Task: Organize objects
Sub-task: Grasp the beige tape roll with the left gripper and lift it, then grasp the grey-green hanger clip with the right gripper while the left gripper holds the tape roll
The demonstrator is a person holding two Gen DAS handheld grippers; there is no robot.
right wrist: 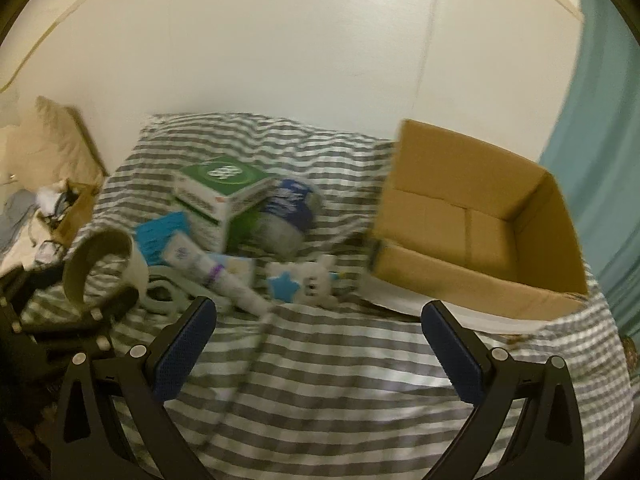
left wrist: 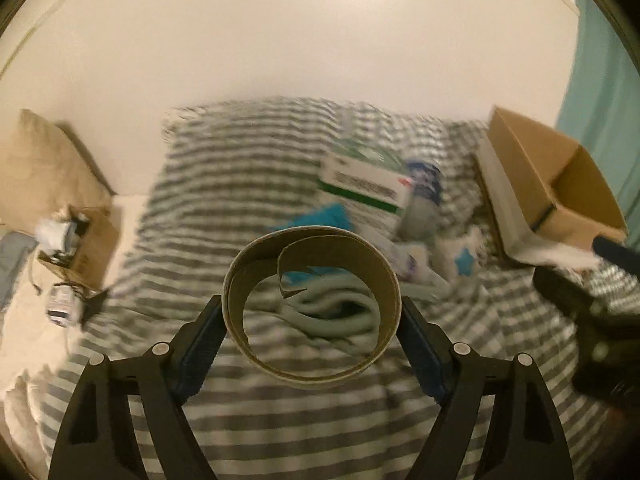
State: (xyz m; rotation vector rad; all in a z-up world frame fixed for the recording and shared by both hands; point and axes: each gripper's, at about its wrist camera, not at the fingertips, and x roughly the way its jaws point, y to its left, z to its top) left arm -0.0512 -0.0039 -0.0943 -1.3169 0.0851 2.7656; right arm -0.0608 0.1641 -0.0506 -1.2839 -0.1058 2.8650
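My left gripper (left wrist: 312,322) is shut on a cardboard ring (left wrist: 384,276), an empty tape roll, held above the striped bed; it also shows in the right wrist view (right wrist: 136,268) at the left. My right gripper (right wrist: 320,322) is open and empty over the blanket. Beyond it lies a heap: a green and white box (right wrist: 224,188), a blue-labelled jar (right wrist: 286,210), a white tube (right wrist: 224,276), a blue packet (right wrist: 158,232), a white plush toy with a blue star (right wrist: 308,280) and a pale grey cable (right wrist: 168,292). An open cardboard box (right wrist: 472,220) stands right.
The grey and white striped blanket (right wrist: 320,380) covers the bed. A small cluttered cardboard box (left wrist: 86,240) and a beige pillow (left wrist: 40,160) sit at the far left. A white wall is behind and a teal curtain (right wrist: 600,160) hangs at the right.
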